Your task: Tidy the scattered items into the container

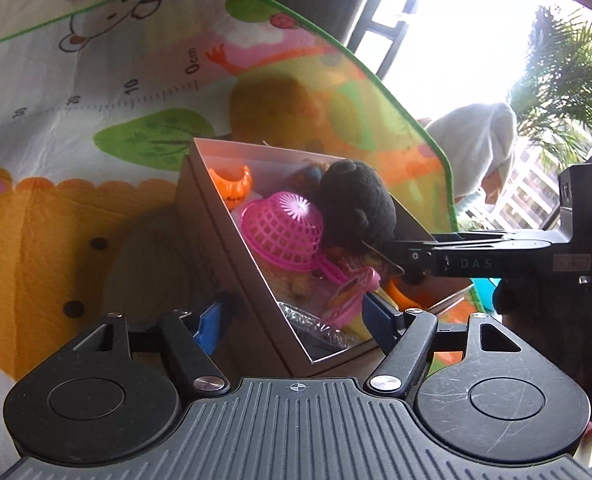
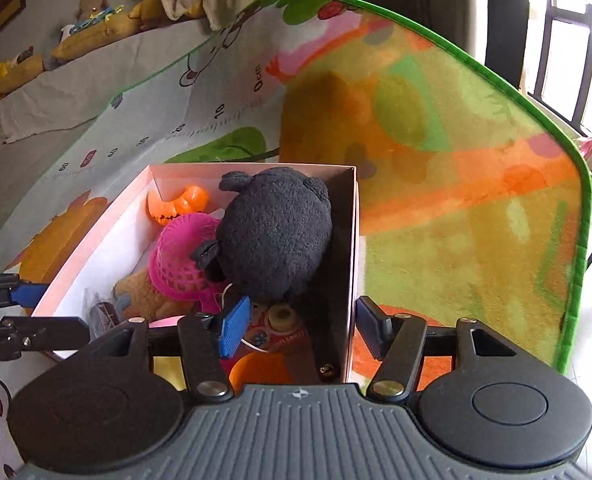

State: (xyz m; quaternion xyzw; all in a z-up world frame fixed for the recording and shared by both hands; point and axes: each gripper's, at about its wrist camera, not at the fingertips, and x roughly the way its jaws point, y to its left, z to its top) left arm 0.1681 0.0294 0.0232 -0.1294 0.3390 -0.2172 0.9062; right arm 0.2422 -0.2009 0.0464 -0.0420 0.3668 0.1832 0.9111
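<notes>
– On the play mat (image 2: 456,160), at the near end of the box (image 2: 354,240): report the hands' position.

– Both stand at that end, on opposite sides. The right gripper (image 2: 302,324) straddles the box's right wall, one finger (image 2: 235,328) inside over the toys, the other just outside. The left gripper (image 1: 296,320) straddles the left wall beside the near corner, its blue finger (image 1: 209,328) outside.

– State of the fingers?

– Released on both hands. Each wall lies between a pair, but no pad presses on card.

– Location of the items?

– Already in the box: a black plush toy (image 2: 275,232) against the right wall, a pink basket (image 2: 175,264) beside it, an orange pumpkin (image 2: 183,204) at the far end. No loose item shows on the mat in either view.

– Controlling relation?

– The box's long axis runs away from both hands, along the walls they straddle. In my judgement, each hand only needs to clench on its own wall to take the box; neither is markedly nearer.
</notes>
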